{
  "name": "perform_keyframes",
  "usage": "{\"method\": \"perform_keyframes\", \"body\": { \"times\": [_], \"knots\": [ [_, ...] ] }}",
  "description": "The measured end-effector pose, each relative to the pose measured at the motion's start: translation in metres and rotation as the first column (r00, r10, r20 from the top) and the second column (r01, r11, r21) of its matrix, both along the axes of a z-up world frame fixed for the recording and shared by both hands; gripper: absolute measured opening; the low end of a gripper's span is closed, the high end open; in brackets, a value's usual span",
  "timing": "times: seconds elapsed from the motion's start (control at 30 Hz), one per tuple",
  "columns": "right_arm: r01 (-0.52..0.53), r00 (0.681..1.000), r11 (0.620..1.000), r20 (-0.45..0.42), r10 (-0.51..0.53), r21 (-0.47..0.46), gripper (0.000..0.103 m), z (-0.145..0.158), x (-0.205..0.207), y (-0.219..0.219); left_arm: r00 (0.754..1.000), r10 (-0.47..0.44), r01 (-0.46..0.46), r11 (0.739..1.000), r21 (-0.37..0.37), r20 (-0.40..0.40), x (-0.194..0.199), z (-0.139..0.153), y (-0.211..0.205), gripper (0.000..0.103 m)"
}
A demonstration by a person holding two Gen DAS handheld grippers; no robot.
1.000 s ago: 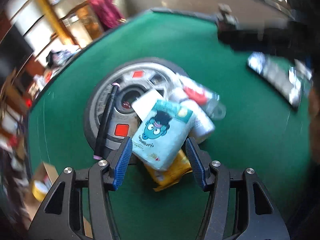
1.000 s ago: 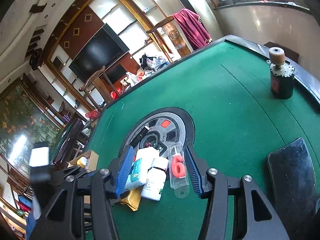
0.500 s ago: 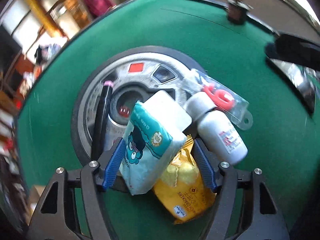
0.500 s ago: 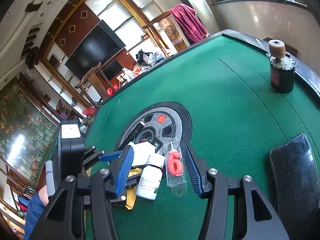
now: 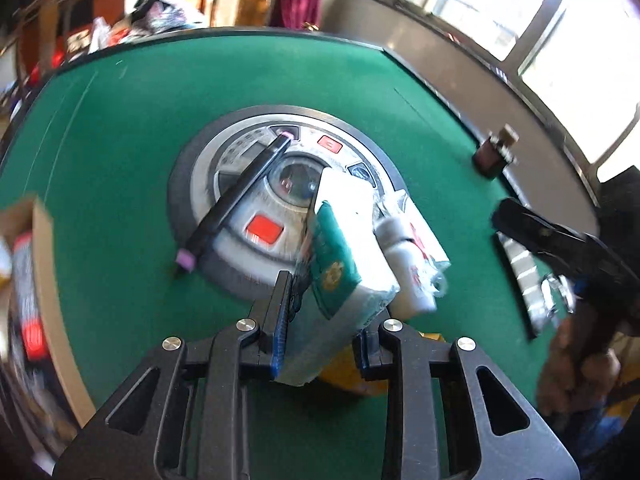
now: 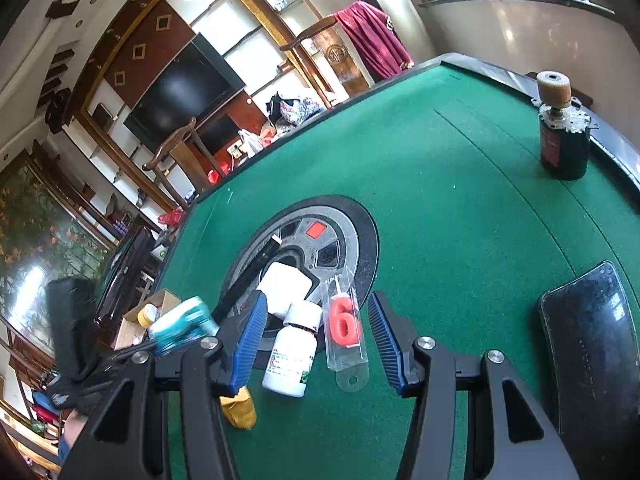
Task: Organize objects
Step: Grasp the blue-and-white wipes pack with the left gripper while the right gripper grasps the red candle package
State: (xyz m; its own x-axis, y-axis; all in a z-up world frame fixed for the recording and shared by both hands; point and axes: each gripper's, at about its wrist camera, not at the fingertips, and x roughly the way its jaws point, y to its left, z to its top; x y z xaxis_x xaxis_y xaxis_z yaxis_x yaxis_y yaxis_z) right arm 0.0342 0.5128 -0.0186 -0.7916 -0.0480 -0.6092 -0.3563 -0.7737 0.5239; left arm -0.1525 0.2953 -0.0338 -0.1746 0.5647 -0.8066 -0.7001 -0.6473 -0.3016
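My left gripper (image 5: 320, 316) is shut on a teal-and-white tissue pack (image 5: 340, 276) and holds it tilted above the green table; it also shows in the right wrist view (image 6: 182, 322). Beneath lie a yellow snack packet (image 6: 240, 408), a white box (image 6: 284, 286), a white pill bottle (image 6: 294, 354) and a clear packet with a red "6" candle (image 6: 344, 324). My right gripper (image 6: 316, 342) is open, its fingers either side of the bottle and candle packet. A black pen (image 5: 236, 200) lies across the round centre panel (image 5: 276, 196).
A black motor with a tan roller (image 6: 562, 132) stands at the table's far right edge. A black tray (image 6: 592, 340) lies at the right. A cardboard box (image 5: 28, 272) with small items sits beyond the table's left edge.
My left gripper has closed on the tissue pack and lifted it off the pile, tilting it, and swung leftward. My right gripper has stayed open over the bottle and candle packet.
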Motion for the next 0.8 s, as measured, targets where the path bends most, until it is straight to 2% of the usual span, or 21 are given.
{"method": "perform_keyframes", "body": {
  "times": [0.1, 0.13, 0.27, 0.33, 0.57, 0.63, 0.77, 0.8],
  "knots": [
    [0.001, 0.999, 1.0, 0.037, -0.002, 0.029, 0.053, -0.004, -0.004, -0.003, 0.997, 0.068, -0.069, 0.996, 0.061, 0.03, 0.02, 0.003, -0.032, 0.025],
    [-0.005, 0.998, 0.999, 0.067, 0.001, 0.054, 0.053, -0.006, -0.008, -0.006, 0.994, 0.088, -0.094, 0.991, 0.095, 0.062, 0.023, -0.001, -0.042, 0.025],
    [-0.045, 0.986, 0.988, 0.164, 0.02, 0.146, 0.051, -0.018, -0.021, -0.019, 0.986, 0.126, -0.142, 0.977, 0.16, 0.105, 0.035, -0.009, -0.068, 0.025],
    [-0.062, 0.979, 0.979, 0.201, 0.022, 0.195, 0.045, -0.024, -0.026, -0.024, 0.987, 0.124, -0.141, 0.975, 0.173, 0.103, 0.038, -0.01, -0.071, 0.025],
    [-0.105, 0.959, 0.948, 0.282, 0.017, 0.302, 0.044, -0.042, -0.041, -0.036, 0.987, 0.128, -0.147, 0.967, 0.207, 0.099, 0.036, -0.014, -0.067, 0.026],
    [-0.123, 0.959, 0.939, 0.28, 0.03, 0.321, 0.041, -0.042, -0.045, -0.04, 0.983, 0.14, -0.163, 0.962, 0.221, 0.116, 0.033, -0.017, -0.069, 0.029],
    [-0.174, 0.945, 0.895, 0.324, 0.036, 0.41, 0.038, -0.051, -0.061, -0.056, 0.98, 0.141, -0.169, 0.961, 0.217, 0.138, 0.029, -0.021, -0.069, 0.037],
    [-0.173, 0.947, 0.893, 0.318, 0.035, 0.416, 0.035, -0.05, -0.061, -0.057, 0.981, 0.141, -0.168, 0.962, 0.217, 0.136, 0.029, -0.022, -0.069, 0.037]
  ]
}}
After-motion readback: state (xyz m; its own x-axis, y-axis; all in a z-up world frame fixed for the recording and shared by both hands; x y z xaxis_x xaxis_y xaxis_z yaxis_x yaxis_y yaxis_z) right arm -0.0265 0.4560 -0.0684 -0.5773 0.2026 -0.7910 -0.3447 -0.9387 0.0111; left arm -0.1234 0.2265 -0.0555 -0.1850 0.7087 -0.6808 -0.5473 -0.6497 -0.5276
